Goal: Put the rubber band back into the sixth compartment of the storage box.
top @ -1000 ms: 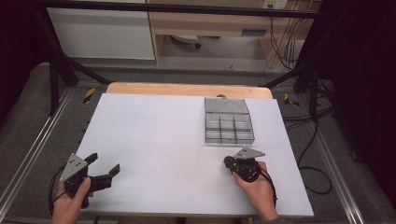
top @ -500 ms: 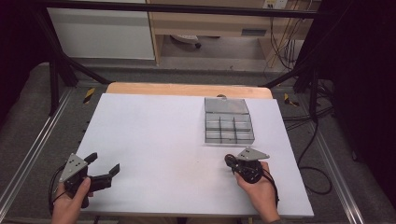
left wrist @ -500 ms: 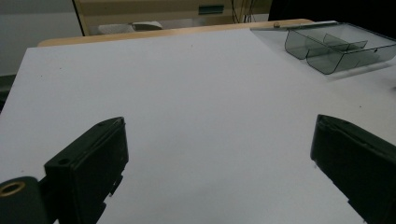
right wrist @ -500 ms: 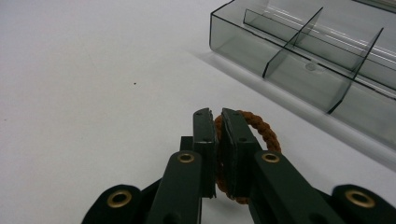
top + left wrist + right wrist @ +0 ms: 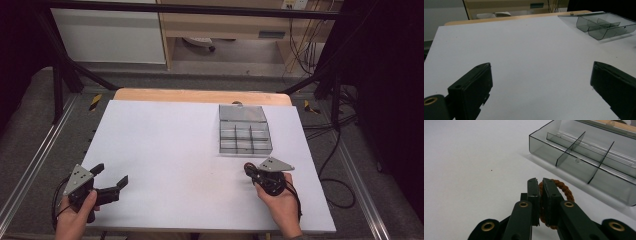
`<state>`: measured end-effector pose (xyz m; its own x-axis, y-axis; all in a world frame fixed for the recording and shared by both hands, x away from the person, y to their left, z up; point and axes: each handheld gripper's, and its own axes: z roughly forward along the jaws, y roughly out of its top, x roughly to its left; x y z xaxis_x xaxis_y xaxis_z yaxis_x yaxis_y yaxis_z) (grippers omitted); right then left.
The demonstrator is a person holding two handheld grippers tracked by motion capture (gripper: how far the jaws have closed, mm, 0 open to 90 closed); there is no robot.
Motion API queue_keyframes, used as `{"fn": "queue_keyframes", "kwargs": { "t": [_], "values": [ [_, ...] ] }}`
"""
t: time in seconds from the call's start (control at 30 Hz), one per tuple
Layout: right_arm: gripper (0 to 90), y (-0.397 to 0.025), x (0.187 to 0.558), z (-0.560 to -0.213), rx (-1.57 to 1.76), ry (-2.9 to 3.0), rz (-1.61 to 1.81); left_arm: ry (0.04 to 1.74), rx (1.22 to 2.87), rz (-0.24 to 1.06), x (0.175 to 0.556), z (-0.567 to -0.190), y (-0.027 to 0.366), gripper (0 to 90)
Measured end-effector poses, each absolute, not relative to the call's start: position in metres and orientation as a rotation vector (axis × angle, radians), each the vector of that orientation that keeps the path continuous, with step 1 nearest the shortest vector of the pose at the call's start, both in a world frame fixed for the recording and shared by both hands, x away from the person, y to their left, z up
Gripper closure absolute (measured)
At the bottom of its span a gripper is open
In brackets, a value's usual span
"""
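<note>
My right gripper [image 5: 540, 183] is shut on a brown braided hair tie [image 5: 560, 187], whose loop sticks out to the right of the jaws. In the high view this gripper [image 5: 248, 169] sits near the table's front right, just short of a smoky clear compartment box [image 5: 245, 136] with its lid folded back. The box [image 5: 589, 167] has several compartments behind thin dividers. My left gripper [image 5: 111, 176] rests at the front left corner, its jaws wide apart with bare table between them [image 5: 541, 75].
The white table top [image 5: 165, 145] spreads between the two grippers. A wooden edge [image 5: 200, 96] runs along the far side. Cables [image 5: 335, 170] hang off the right side of the table. Metal rails [image 5: 30, 165] flank the table.
The right gripper has edged slightly toward the front of the table. The left gripper has not moved.
</note>
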<state>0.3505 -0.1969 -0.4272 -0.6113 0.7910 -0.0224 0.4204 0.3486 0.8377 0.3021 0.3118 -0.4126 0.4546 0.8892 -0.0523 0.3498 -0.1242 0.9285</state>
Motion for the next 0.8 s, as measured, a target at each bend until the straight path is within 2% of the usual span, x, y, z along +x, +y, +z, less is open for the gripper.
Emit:
{"fn": "queue_keyframes", "kwargs": {
  "t": [0.57,0.8],
  "values": [
    [85.3,-0.219,0.350,-0.416,1.124,2.068,1.250,1.072,1.701,0.668,0.302,-0.413,0.311,4.0],
    [85.2,-0.223,0.339,-0.395,1.091,2.038,1.275,1.080,1.701,0.672,0.303,-0.413,0.312,4.1]
  ]
}}
